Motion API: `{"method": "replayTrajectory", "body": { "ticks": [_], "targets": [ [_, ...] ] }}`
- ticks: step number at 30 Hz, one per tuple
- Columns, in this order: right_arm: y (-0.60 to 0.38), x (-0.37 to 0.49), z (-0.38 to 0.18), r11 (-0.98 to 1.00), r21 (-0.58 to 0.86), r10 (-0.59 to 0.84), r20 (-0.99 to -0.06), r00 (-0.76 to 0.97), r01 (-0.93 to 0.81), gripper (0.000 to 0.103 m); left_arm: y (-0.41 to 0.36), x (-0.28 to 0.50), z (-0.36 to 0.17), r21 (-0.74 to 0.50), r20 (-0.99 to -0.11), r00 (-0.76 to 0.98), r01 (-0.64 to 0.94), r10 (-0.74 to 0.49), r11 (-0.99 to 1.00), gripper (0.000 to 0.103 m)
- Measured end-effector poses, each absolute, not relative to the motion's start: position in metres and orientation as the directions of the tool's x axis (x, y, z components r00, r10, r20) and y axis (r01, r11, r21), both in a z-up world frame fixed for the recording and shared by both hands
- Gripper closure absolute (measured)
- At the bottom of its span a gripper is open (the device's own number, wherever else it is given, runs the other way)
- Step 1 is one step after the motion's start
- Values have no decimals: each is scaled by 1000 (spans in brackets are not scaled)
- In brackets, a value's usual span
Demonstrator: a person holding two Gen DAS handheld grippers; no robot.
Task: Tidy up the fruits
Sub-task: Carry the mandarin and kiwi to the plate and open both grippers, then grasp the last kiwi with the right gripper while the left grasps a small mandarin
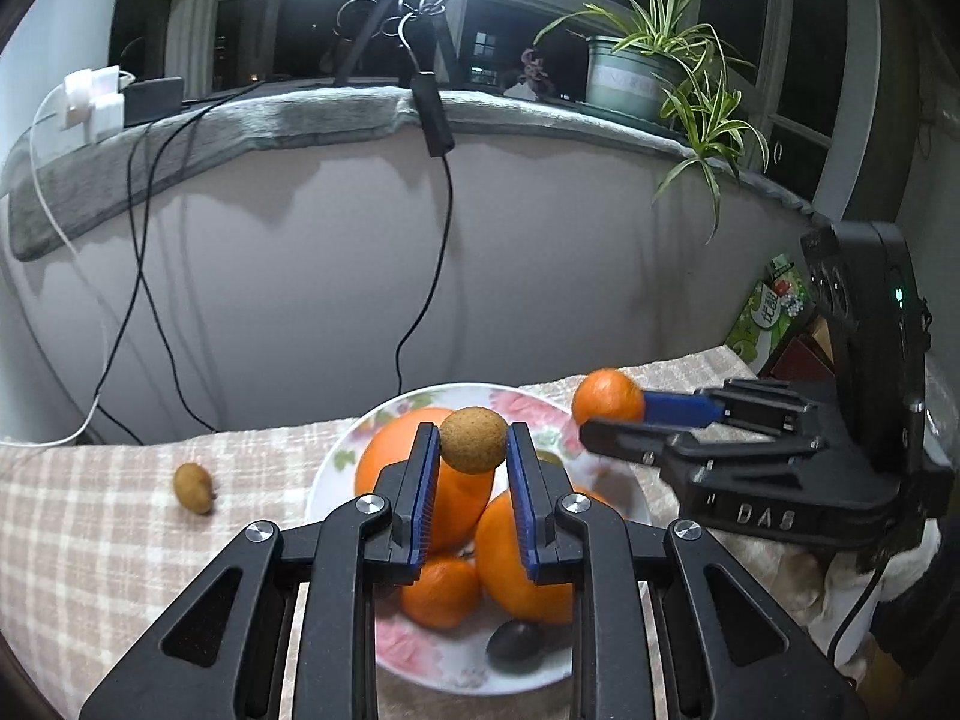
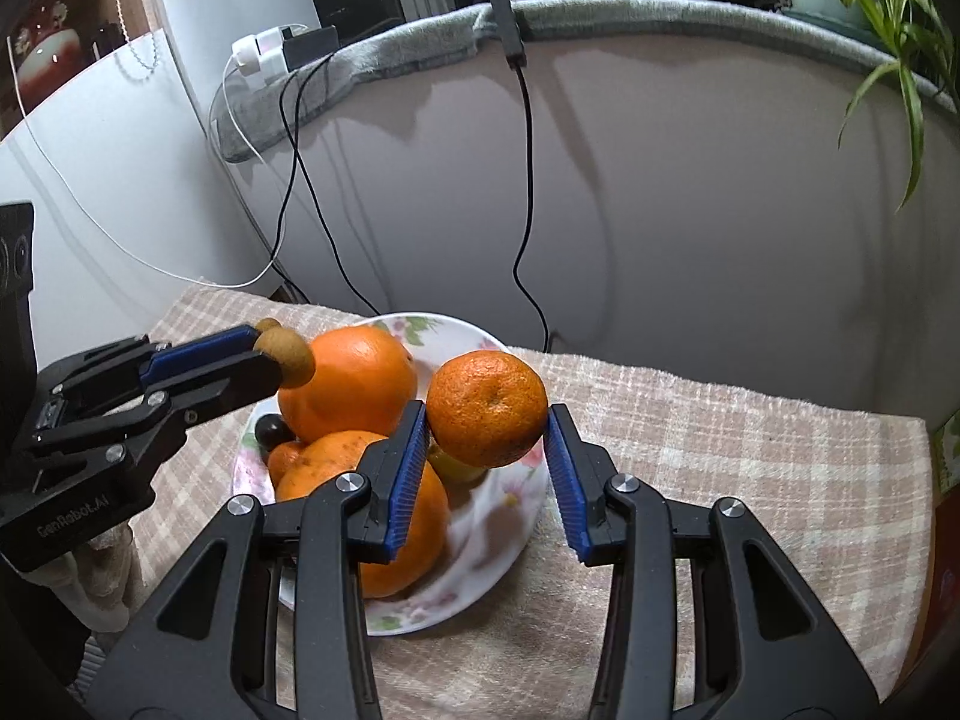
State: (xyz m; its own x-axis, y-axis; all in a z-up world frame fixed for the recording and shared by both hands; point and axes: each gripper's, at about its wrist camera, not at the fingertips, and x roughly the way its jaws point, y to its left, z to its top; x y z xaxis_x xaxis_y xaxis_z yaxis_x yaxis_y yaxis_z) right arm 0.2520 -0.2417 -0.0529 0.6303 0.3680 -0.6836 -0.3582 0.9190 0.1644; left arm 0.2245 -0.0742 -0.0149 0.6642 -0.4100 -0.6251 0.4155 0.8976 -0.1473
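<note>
A white floral plate (image 1: 384,420) (image 2: 528,480) holds several oranges (image 1: 390,456) (image 2: 354,384) and a dark round fruit (image 1: 515,643) (image 2: 271,429). My left gripper (image 1: 472,450) (image 2: 282,354) is shut on a small brown round fruit (image 1: 473,439) (image 2: 291,354) above the plate. My right gripper (image 2: 487,420) (image 1: 612,414) is shut on a mandarin (image 2: 487,408) (image 1: 607,396) over the plate's right side. Another brown fruit (image 1: 193,487) lies on the checked cloth, left of the plate.
The checked tablecloth (image 1: 90,516) (image 2: 720,456) covers the table. A pale wall with hanging black and white cables (image 1: 432,276) (image 2: 528,228) stands behind. A spider plant (image 1: 678,60) sits on the grey ledge. Boxes (image 1: 774,306) stand at the far right.
</note>
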Motion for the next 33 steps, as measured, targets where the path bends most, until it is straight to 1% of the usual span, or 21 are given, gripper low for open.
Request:
{"method": "replayTrajectory", "body": {
  "ticks": [12,15,16,17,19,31,32,33],
  "targets": [
    [-245,249,-59,911,186,387,-692,609,-368,61,-85,226,-15,-145,-622,663,426,-417,893,81],
    [-242,248,-58,913,170,378,-696,611,-370,61,-83,225,-13,-148,-619,666,421,-416,895,68],
    [-241,249,-58,915,167,373,-698,611,-368,59,-82,225,-13,-151,-618,666,422,-419,894,68],
    [-241,248,-57,915,168,373,-696,613,-366,47,-81,224,-12,-150,-617,667,420,-417,895,68],
    [-243,245,-55,917,167,373,-684,627,-363,33,-78,223,-12,-155,-615,670,415,-416,897,68],
    [-237,231,-44,917,161,373,-668,644,-365,33,-56,205,-6,-168,-605,688,382,-401,909,68],
    [-235,229,-43,917,158,373,-667,645,-367,33,-54,203,-5,-166,-604,691,378,-397,911,66],
    [-234,227,-42,916,156,374,-665,646,-370,33,-50,200,-4,-165,-601,695,374,-394,913,61]
  ]
}}
